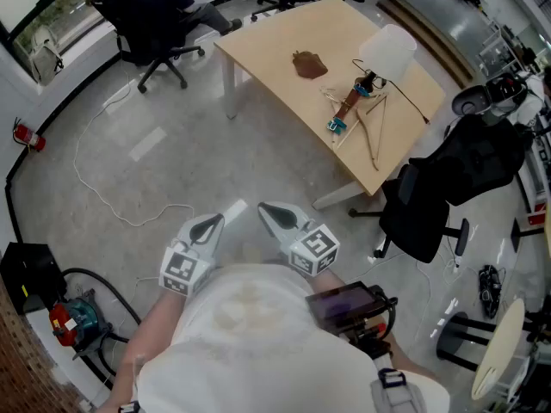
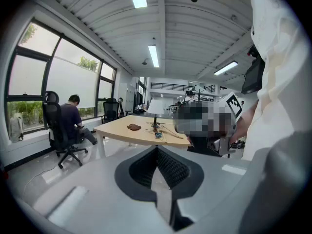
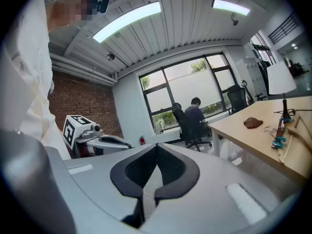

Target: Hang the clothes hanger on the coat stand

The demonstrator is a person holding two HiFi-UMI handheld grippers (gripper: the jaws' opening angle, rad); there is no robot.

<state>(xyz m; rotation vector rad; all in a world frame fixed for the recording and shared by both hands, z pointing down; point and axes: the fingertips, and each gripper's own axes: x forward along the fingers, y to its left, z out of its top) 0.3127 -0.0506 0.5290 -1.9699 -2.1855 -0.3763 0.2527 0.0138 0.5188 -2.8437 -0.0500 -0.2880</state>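
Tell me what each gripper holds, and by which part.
Nothing. The left gripper and right gripper are both shut and empty; the clothes hanger lies on the table, away from both.

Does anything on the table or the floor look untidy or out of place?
Yes. The wooden clothes hangers lie crossed in a loose heap near the edge of the table, not hung up. A thin white cable trails in loose loops across the floor, where someone might trip.
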